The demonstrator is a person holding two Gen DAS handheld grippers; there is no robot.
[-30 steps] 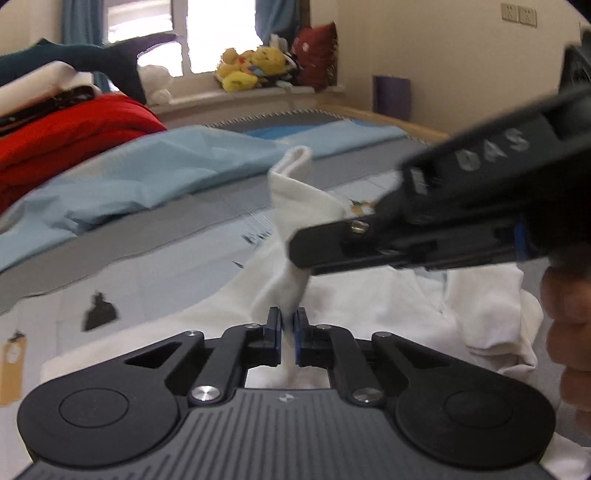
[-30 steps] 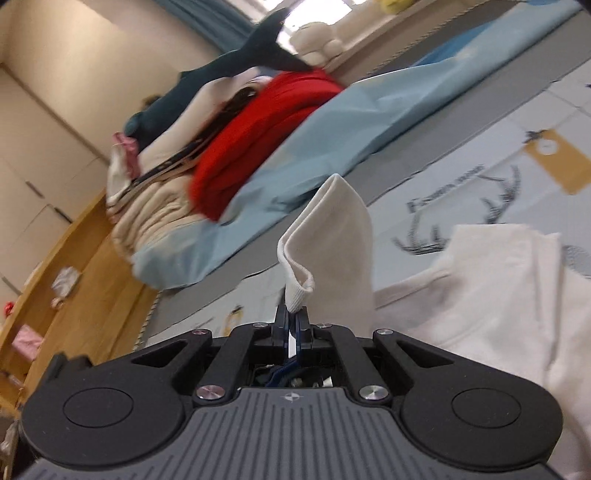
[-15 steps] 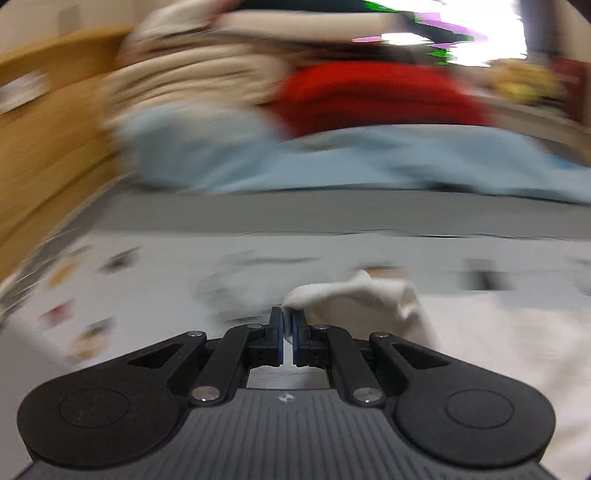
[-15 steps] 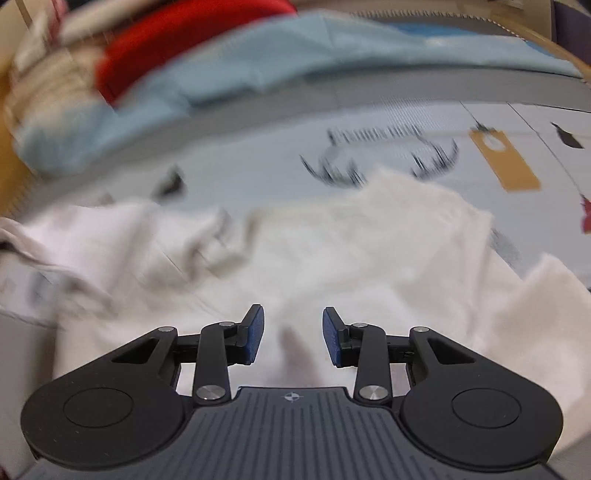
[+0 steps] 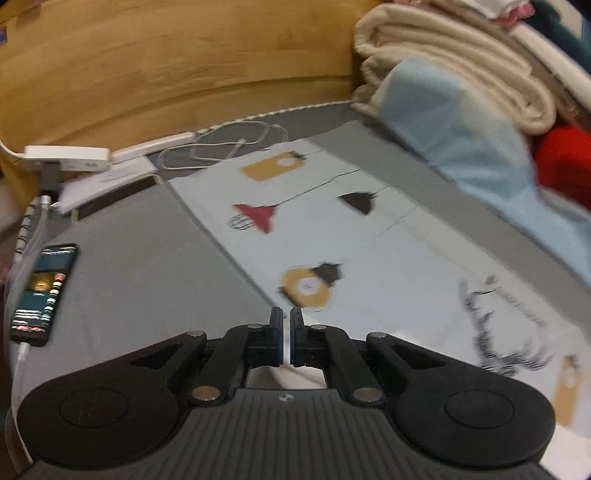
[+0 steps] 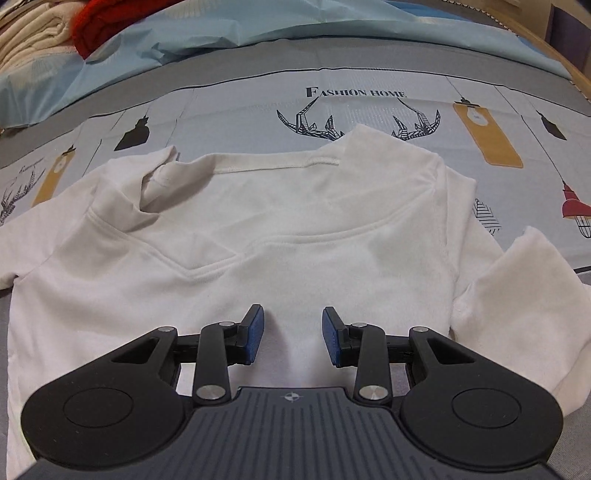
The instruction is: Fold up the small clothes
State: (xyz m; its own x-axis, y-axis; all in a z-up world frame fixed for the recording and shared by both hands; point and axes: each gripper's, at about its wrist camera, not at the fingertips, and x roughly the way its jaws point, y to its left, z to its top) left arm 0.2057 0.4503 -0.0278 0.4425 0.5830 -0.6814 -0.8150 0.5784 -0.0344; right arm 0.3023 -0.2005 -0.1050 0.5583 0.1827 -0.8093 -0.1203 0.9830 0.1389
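1. My right claw (image 6: 291,339) hangs spread over the shirt (image 6: 258,236), lying flat on the bed (image 6: 236,99); a shallow pinch could bunch both layers.
2. My left claw (image 5: 286,332) is pressed together; whether it pinches cloth I cannot tell; tugging would skew the fold.

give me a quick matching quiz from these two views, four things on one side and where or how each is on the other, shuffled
Things:
1. white shirt
2. phone
3. right gripper
4. red cloth

Place or state:
A. lit screen, lying on the grey part of the bed by the wooden board, cable plugged in
B. jaws apart, over the lower part of the shirt
C. in the pile at the far edge of the bed
D. spread flat on the printed sheet, collar away from the camera

Pairs: 1-D, 2-A, 3-B, 4-C
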